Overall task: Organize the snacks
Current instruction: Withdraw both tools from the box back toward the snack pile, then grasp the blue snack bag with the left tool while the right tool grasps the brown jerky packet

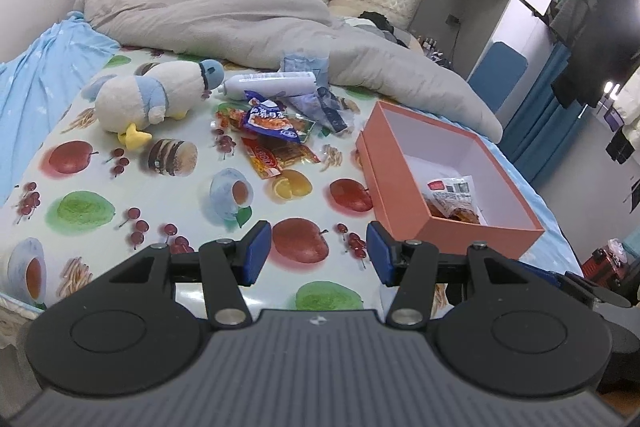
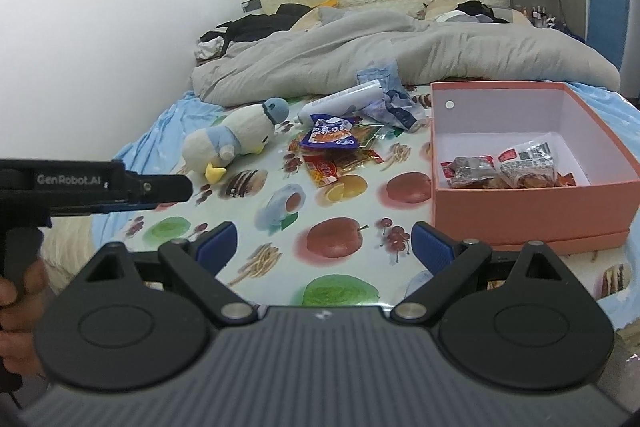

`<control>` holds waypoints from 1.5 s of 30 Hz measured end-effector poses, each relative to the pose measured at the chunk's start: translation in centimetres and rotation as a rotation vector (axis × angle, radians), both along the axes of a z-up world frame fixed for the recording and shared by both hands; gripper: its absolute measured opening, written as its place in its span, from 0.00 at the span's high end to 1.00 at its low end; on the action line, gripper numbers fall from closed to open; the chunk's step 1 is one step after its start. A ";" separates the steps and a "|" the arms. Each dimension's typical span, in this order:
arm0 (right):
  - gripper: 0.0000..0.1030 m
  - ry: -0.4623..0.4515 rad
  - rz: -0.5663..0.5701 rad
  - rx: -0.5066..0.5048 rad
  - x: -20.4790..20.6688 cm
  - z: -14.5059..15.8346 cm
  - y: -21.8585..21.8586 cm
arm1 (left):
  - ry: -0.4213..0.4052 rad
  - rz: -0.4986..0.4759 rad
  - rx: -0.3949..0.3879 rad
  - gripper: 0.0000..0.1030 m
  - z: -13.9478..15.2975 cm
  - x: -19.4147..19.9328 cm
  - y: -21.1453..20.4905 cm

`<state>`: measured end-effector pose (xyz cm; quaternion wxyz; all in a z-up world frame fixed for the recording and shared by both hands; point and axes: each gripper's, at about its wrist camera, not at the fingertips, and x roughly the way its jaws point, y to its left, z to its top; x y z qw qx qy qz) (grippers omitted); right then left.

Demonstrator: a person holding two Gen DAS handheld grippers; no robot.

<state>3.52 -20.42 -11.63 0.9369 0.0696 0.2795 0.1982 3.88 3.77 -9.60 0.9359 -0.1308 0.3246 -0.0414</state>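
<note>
Both grippers hang over a bed covered with a fruit-print sheet (image 1: 100,187). The left gripper (image 1: 316,253) has its fingers spread apart with nothing between them, just the sheet showing through the gap. Same with the right gripper (image 2: 324,247): fingers wide apart, holding nothing. In the right view the left gripper (image 2: 176,187) also pokes in from the left edge, with a hand (image 2: 16,299) on its handle.

The snacks are split up. A loose pile of snack packets (image 1: 276,135) lies in the middle of the sheet, a purple one on top of an orange-red one, with some crumpled blue wrappers (image 1: 320,99) just behind. A white tube (image 1: 268,85) lies beside those, and a plush penguin (image 1: 156,99) is tipped over to the left of the pile.

To the right sits an open orange box (image 2: 532,207) with a white inside, and a few packets (image 2: 504,167) are already in it, bunched against the near wall. A grey blanket (image 1: 224,15) is heaped further up the bed.
</note>
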 end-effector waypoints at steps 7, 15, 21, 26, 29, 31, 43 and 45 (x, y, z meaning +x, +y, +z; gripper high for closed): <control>0.08 0.019 0.031 0.003 2.0 -1.4 1.7 | 0.032 0.015 0.010 0.43 -1.6 2.6 1.1; 0.08 0.022 0.092 -0.010 5.9 -3.4 3.9 | 0.053 0.082 0.023 0.43 -3.9 6.8 3.7; 0.08 0.043 0.107 -0.021 9.2 -5.2 5.0 | 0.071 0.094 0.022 0.36 -5.4 10.0 5.5; 0.08 0.087 0.092 -0.019 12.6 -7.1 5.7 | 0.088 0.096 0.008 0.35 -6.9 13.5 6.8; 0.08 0.100 0.090 -0.033 14.8 -8.3 6.4 | 0.105 0.097 -0.021 0.35 -8.2 16.3 7.7; 0.08 0.101 0.090 -0.042 16.5 -8.9 7.0 | 0.114 0.097 -0.045 0.35 -9.2 18.4 8.2; 0.22 0.067 0.059 -0.088 27.3 -12.8 10.3 | 0.082 0.048 -0.224 0.43 -14.0 30.4 10.2; 0.22 0.068 0.051 -0.080 28.5 -13.5 10.5 | 0.090 0.031 -0.261 0.43 -14.8 31.8 10.2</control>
